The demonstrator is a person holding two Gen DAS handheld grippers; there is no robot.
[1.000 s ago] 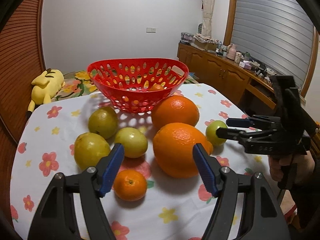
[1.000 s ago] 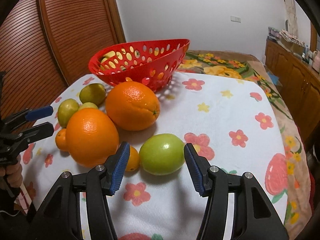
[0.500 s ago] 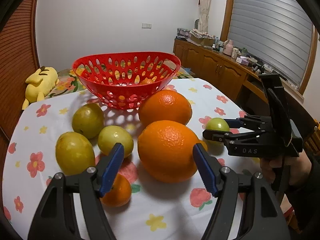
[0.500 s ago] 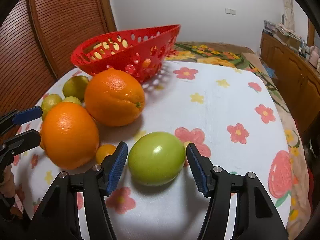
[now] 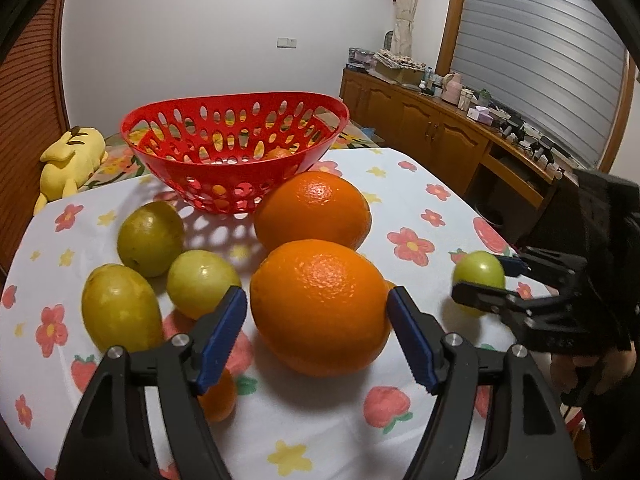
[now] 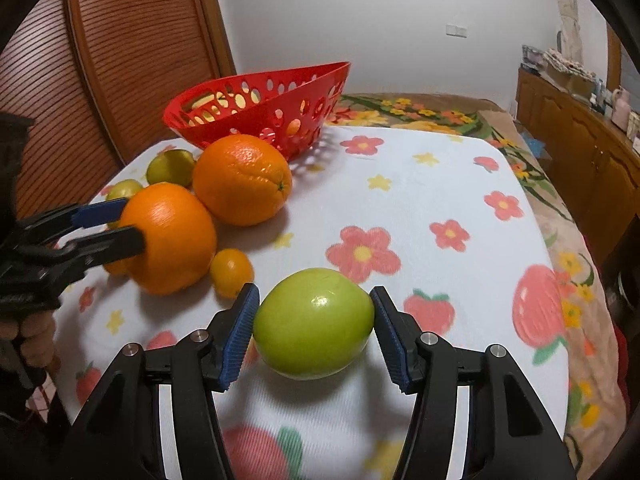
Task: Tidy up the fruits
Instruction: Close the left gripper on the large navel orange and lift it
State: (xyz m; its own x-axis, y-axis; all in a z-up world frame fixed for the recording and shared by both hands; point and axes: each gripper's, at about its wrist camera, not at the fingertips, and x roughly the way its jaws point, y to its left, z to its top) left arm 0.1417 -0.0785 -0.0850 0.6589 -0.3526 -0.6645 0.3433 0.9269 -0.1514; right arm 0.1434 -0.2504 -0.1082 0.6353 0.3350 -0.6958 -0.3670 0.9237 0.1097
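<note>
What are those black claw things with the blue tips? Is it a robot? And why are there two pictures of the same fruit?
It is not a robot. A person holds a grabbing tool in each hand, and each tool has two fingers with blue pads. A small camera sits on each tool and looks forward along its fingers, so you get two pictures of one table.

The left gripper has the near big orange between its fingers, which are opening and not yet squeezing it. The right gripper is closing its fingers around a green fruit; a thin gap still shows, so it is not gripped yet.

On the flowery tablecloth also lie a second big orange, three yellow-green fruits, two small oranges and a red basket, where the fruit probably goes.
</note>
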